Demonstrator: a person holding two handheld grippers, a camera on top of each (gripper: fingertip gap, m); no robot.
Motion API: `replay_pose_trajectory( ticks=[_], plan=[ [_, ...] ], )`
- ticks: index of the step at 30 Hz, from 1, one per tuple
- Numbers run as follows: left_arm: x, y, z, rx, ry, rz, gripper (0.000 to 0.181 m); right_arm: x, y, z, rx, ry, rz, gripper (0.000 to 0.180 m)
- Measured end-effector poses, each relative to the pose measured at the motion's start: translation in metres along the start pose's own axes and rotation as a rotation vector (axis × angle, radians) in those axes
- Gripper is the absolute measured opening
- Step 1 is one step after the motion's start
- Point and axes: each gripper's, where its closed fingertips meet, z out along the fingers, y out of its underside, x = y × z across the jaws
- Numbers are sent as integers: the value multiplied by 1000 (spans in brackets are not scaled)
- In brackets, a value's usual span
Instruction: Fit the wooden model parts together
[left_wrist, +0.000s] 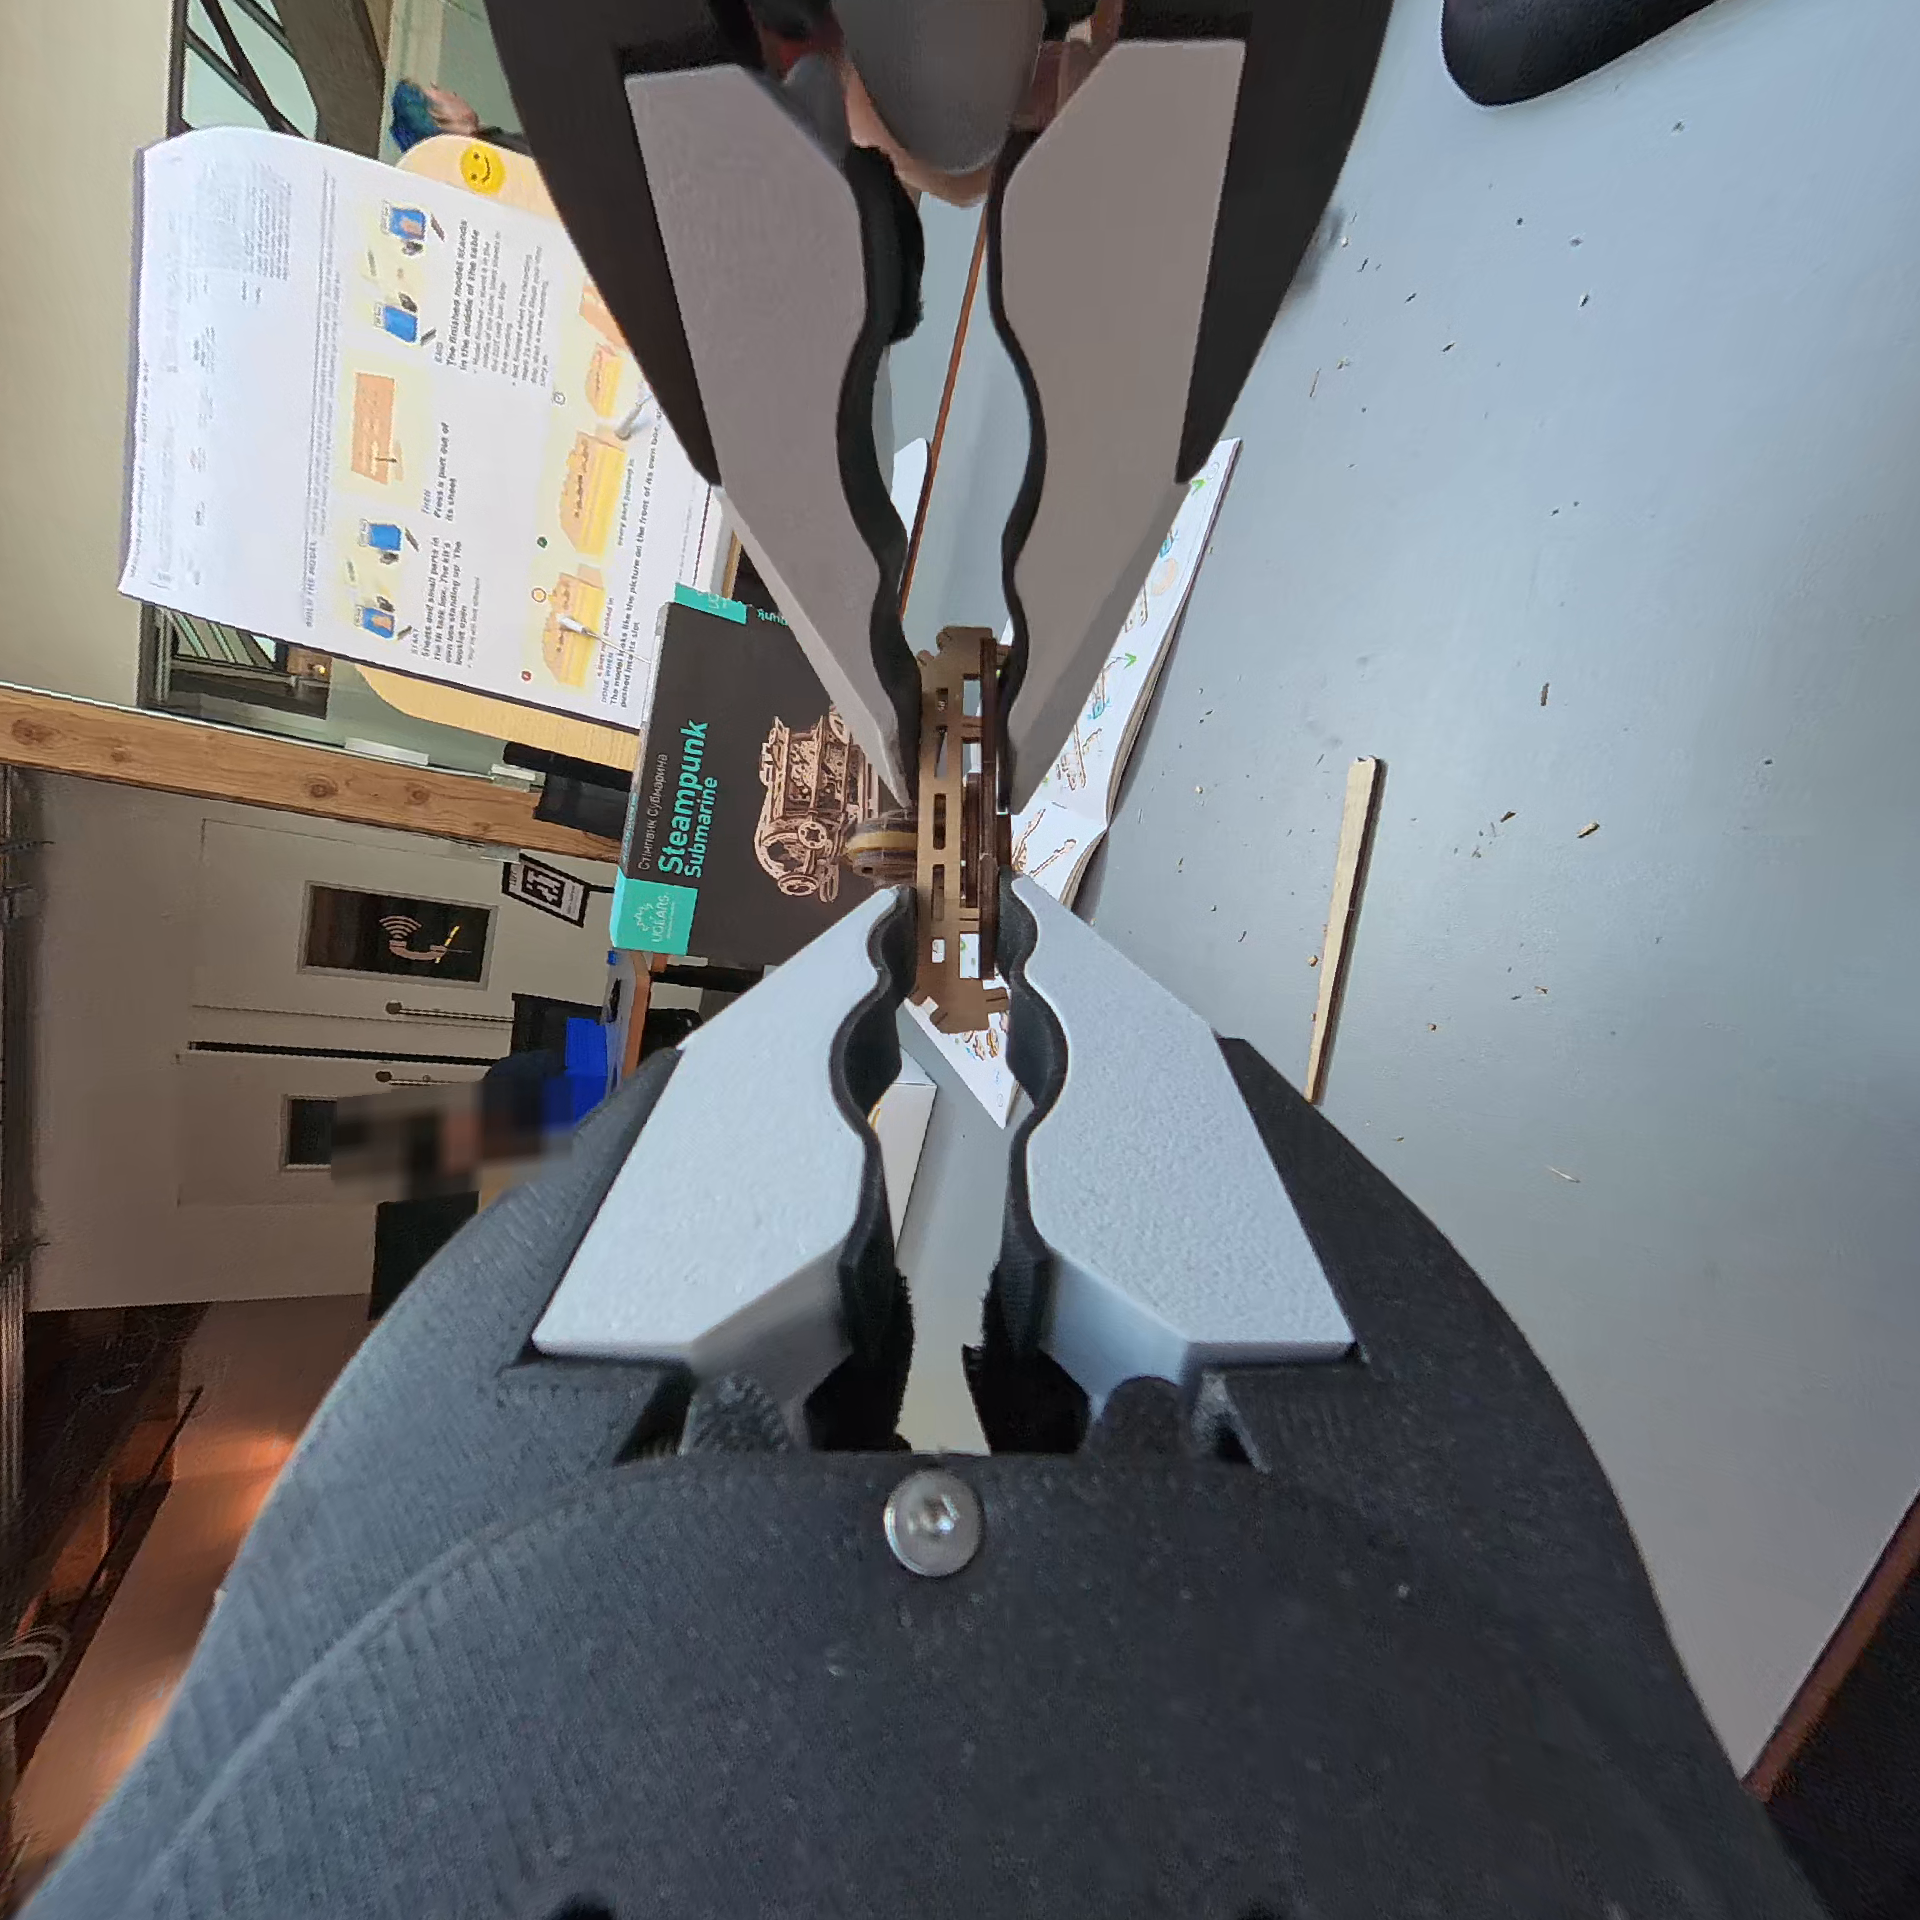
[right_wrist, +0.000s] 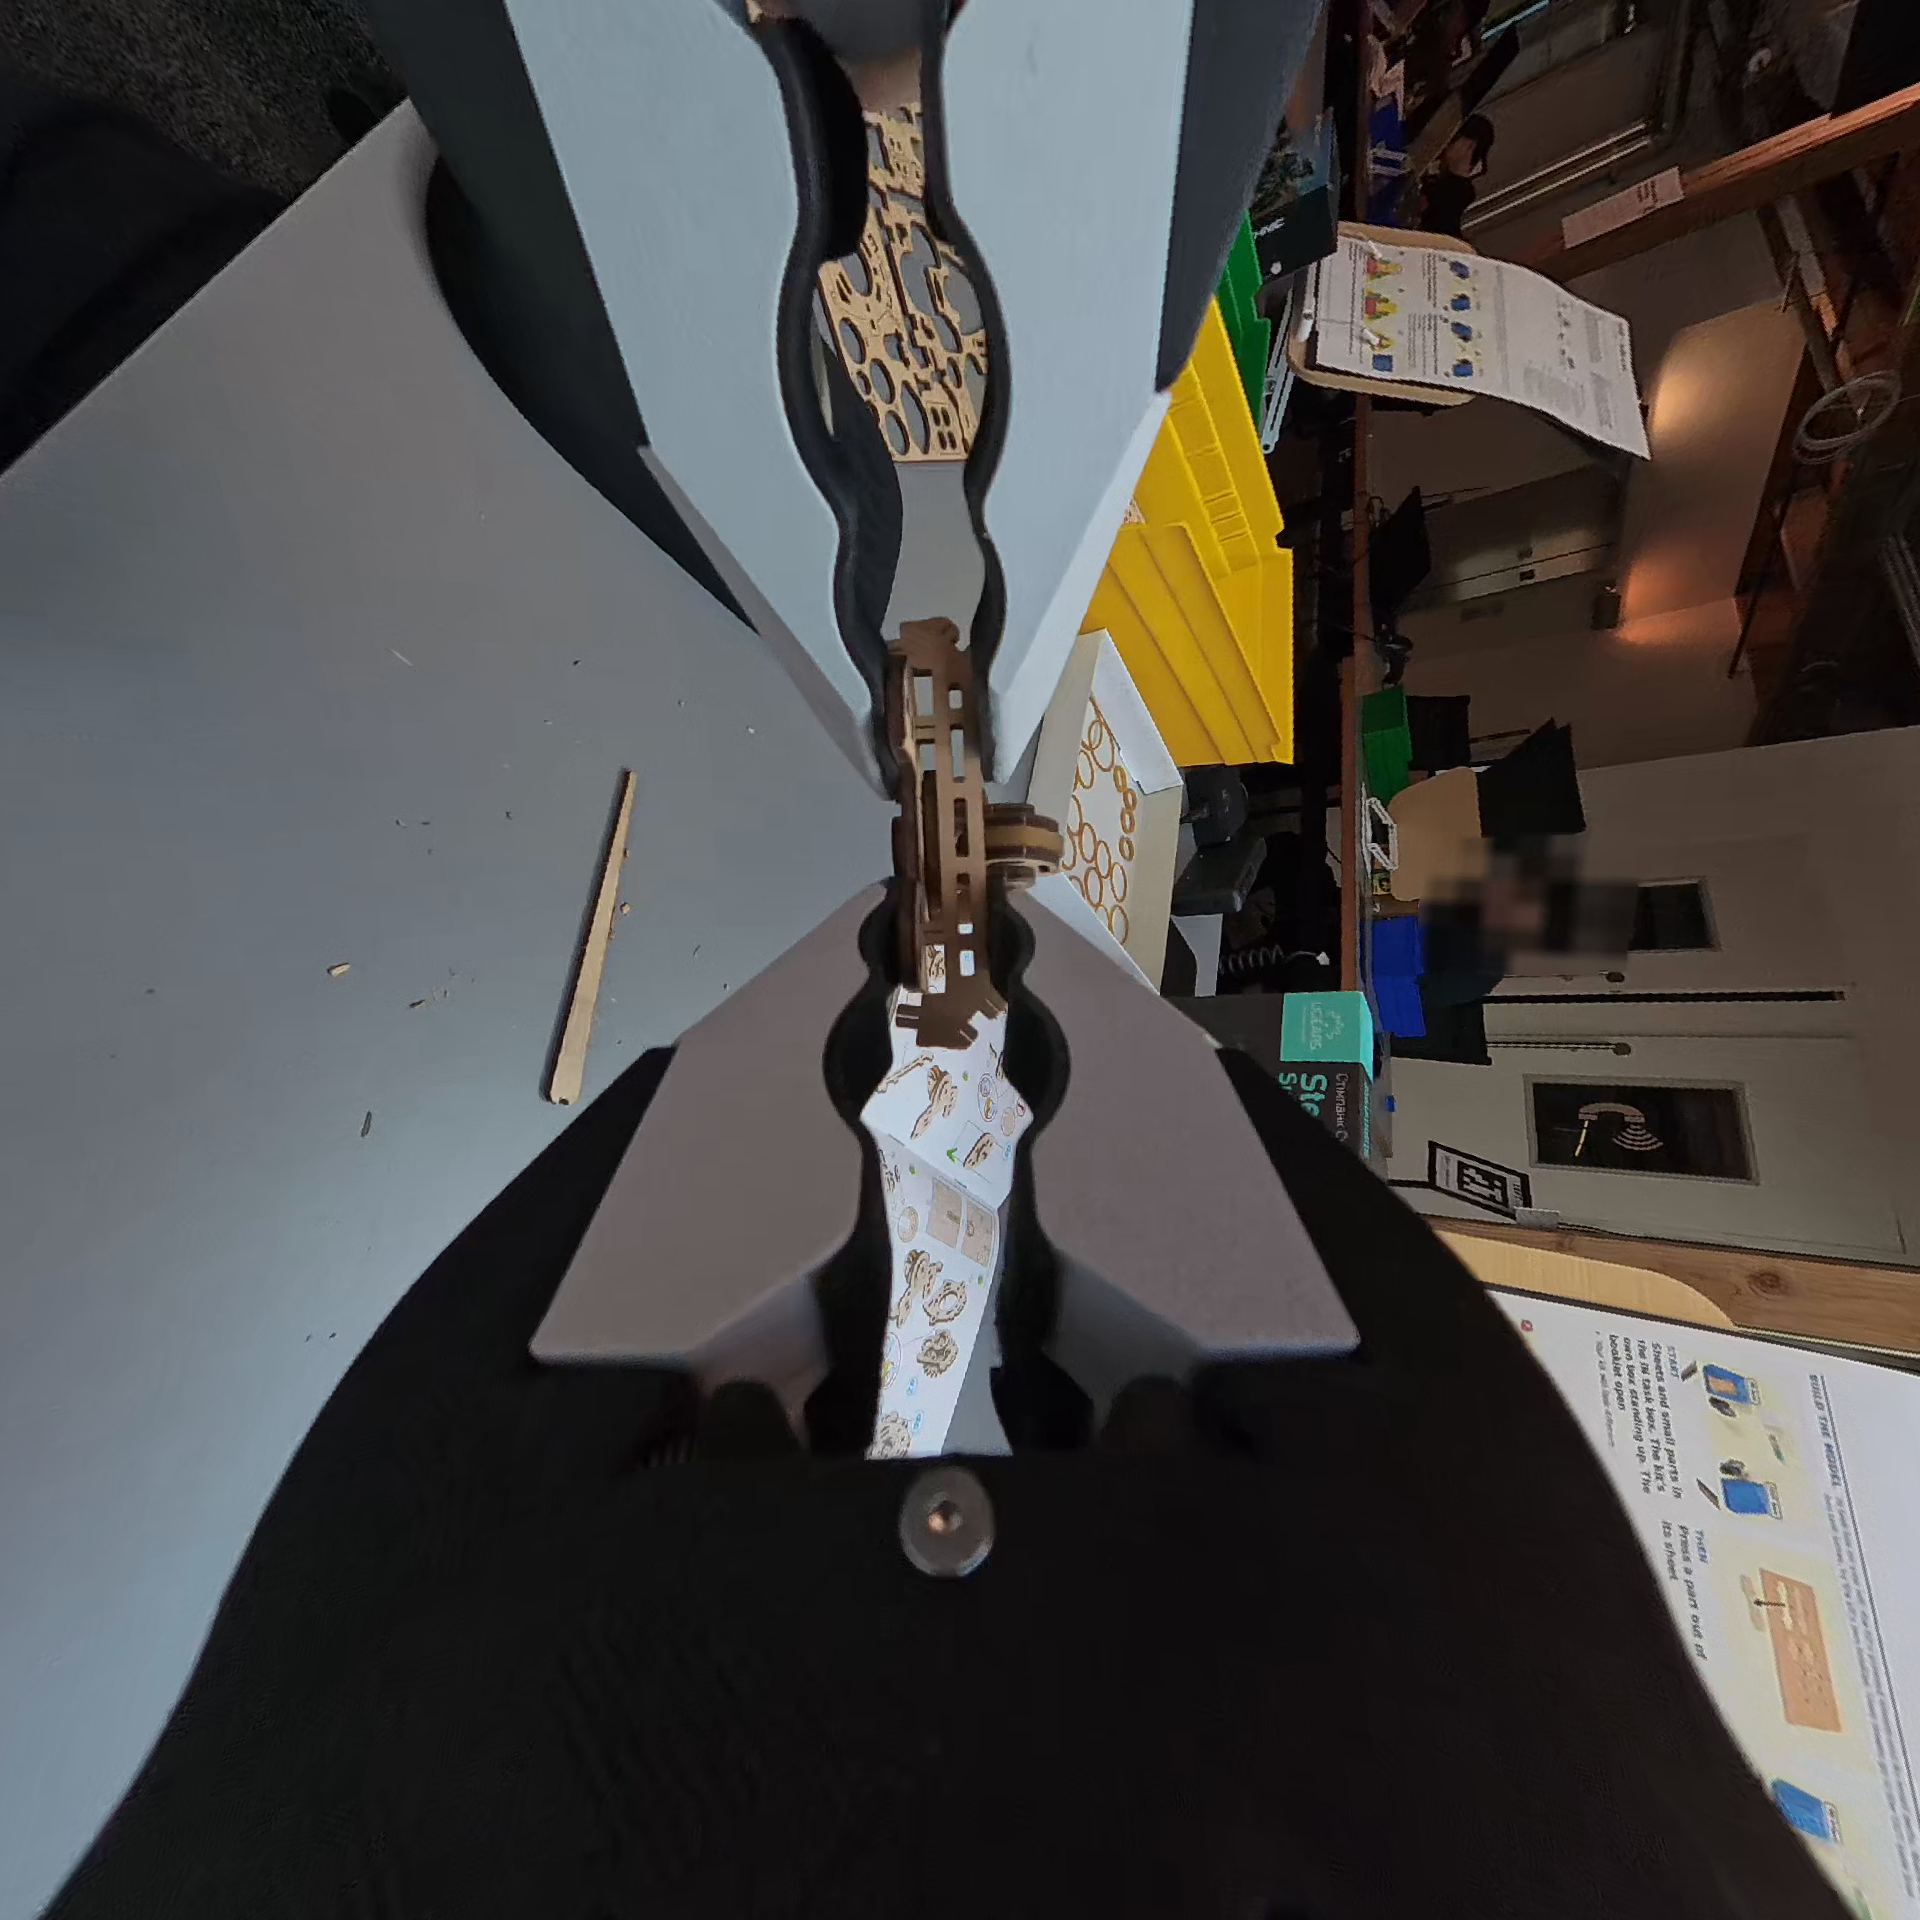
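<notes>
A brown wooden model assembly (left_wrist: 961, 821), flat slotted plates stacked edge-on, is held above the grey table (left_wrist: 1558, 623) between both grippers, which face each other. My left gripper (left_wrist: 956, 920) is shut on its near end. My right gripper (left_wrist: 951, 774) comes from the top of the left wrist view and is shut on its far end. In the right wrist view the assembly (right_wrist: 945, 831) is clamped by my right gripper (right_wrist: 945, 925) from below and my left gripper (right_wrist: 940, 764) from above. A small round layered hub (right_wrist: 1023, 842) sticks out of its side.
A thin wooden strip (right_wrist: 592, 935) and wood crumbs lie on the table (right_wrist: 260, 727). An open instruction booklet (right_wrist: 935, 1247) lies under the grippers. A dark kit box (left_wrist: 727, 790), a punched wooden sheet (right_wrist: 904, 281), yellow bins (right_wrist: 1195, 561) and a propped instruction sheet (left_wrist: 364, 416) stand around. My two grippers' fingertips are within a few centimetres of each other.
</notes>
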Motion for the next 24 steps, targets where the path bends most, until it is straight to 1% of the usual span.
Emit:
replay_pose_trajectory(
  ticks=[5, 16, 20, 21, 22, 24],
  plan=[
    [2, 0, 2, -12, 7, 3, 13, -2, 3, 0, -42, 4, -29, 14],
    [-2, 3, 1, -15, -3, -16, 13, 2, 2, 1, -21, 42, -1, 13],
    [-3, 4, 0, -3, 6, -44, 13, 3, 0, 1, 8, 0, 52, 16],
    [-5, 5, -1, -6, -4, -46, 13, 7, -1, -1, 26, 22, 25, 21],
    [-9, 7, -1, -21, -22, -42, 13, 17, 3, -4, 13, 79, 2, 37],
    [-13, 6, -1, -27, -48, -42, 13, 24, 20, -4, -86, 82, 53, 60]
  ],
)
